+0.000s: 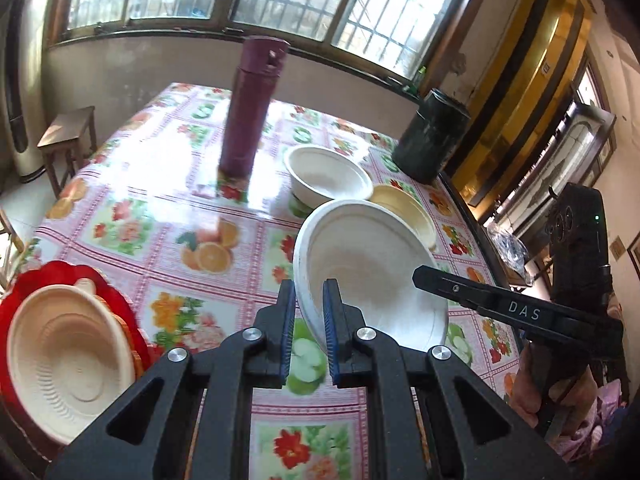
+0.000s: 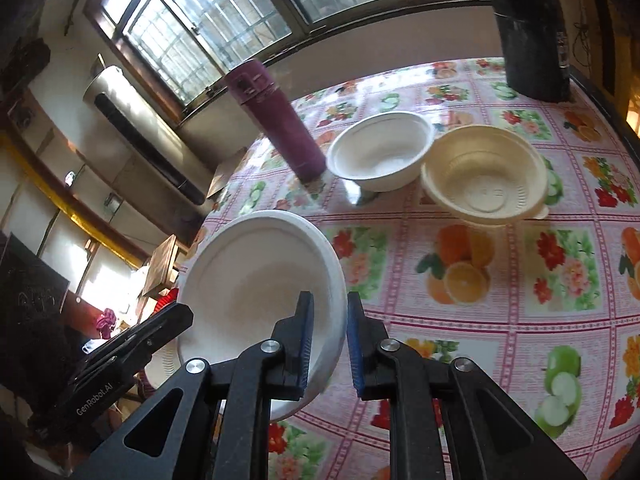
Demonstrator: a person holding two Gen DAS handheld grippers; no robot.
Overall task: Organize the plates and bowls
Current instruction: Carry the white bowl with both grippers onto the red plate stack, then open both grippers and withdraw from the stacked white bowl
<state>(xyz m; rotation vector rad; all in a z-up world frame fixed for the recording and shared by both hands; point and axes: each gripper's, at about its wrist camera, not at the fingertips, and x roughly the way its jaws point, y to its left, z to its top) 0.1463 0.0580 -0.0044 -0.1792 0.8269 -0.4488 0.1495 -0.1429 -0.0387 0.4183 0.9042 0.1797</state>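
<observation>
A white bowl (image 1: 372, 264) is clamped at its rim by both the left gripper (image 1: 308, 312) and the right gripper (image 2: 327, 334) — a cream bowl (image 1: 60, 340) is already stacked on red plates (image 1: 120, 280), two bowls (image 2: 380, 152) left on the table (image 1: 160, 200).

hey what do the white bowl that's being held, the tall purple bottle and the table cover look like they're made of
White bowl: matte, slightly chalky, thick rolled rim; looks like moulded pulp or paper fibre, possibly foam.
Purple bottle: smooth with a dull sheen, probably coated metal or plastic; blurred, so unsure.
Table cover: glossy printed fruit pattern with window glare, likely vinyl or oilcloth.
</observation>
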